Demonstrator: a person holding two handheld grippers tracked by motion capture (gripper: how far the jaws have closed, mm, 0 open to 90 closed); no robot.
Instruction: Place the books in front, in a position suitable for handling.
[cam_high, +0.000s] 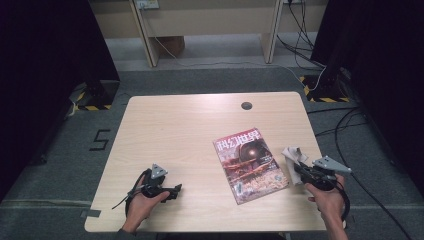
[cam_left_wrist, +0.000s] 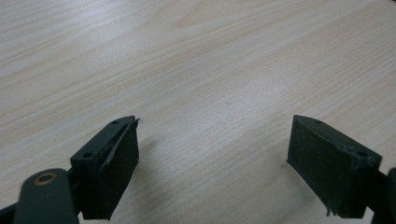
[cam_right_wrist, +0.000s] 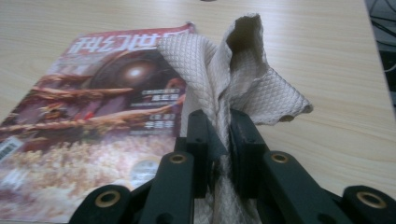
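Observation:
A beige quilted cloth (cam_high: 294, 154) hangs crumpled at the table's right side, pinched in my right gripper (cam_high: 299, 170), which is shut on it. In the right gripper view the cloth (cam_right_wrist: 233, 74) stands up in folds from between the two black jaws of that gripper (cam_right_wrist: 219, 119). Just left of it a magazine (cam_high: 250, 165) with a dark red cover lies flat on the table; its cover (cam_right_wrist: 93, 107) lies beside the cloth. My left gripper (cam_high: 176, 190) rests low at the front left, open, with bare wood between the jaws (cam_left_wrist: 215, 120).
The light wooden table (cam_high: 175, 125) has a round cable hole (cam_high: 246, 105) near its far edge. Dark panels stand on both sides, and cables (cam_high: 350, 130) run over the grey floor to the right. A "5" (cam_high: 99, 140) is taped on the floor at left.

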